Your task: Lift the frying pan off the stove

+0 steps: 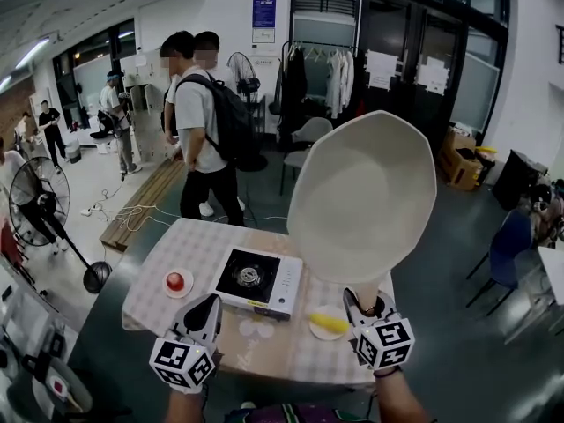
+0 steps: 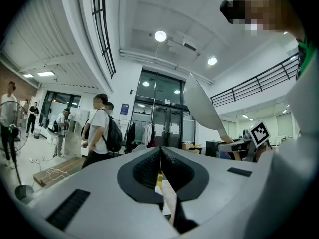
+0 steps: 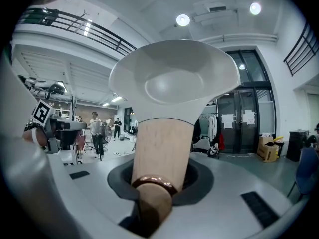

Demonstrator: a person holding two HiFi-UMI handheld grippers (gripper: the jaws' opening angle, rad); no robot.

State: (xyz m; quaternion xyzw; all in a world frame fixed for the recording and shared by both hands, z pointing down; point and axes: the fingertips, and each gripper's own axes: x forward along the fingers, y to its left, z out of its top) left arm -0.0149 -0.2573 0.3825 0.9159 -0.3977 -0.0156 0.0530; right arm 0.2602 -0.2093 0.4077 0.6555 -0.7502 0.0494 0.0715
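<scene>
The right hand-held gripper (image 1: 366, 302) is clamped on the wooden handle (image 3: 162, 143) of a cream frying pan (image 1: 361, 196). The pan is in the air, rising up and away from this gripper's jaws, bowl tipped toward the person's head. It is already clear of the portable gas stove (image 1: 257, 280), which sits below the pan and to the left of the holding gripper.

The left hand-held gripper (image 1: 204, 311) is empty with its jaws together, level, off to the left of the holding gripper and on the near side of the stove.

The lift looks essentially done. To finish it well, the grip on the round handle should stay firm, since a pan head hanging this far beyond the jaws would tend to twist or droop. Levelling the pan would probably ease that strain.

Beneath both grippers is a surface (image 1: 176, 245) covered with a checked cloth. A small plate (image 1: 178, 282) with something red sits beyond the left gripper. A yellow item (image 1: 328, 323) on another plate lies just left of the right gripper.

Beyond, the room is a large hall. Two people (image 1: 207, 122) stand past the surface, one wearing a backpack. There is a standing fan (image 1: 40, 205) far left and a clothes rack (image 1: 317, 77) by dark glass doors.
</scene>
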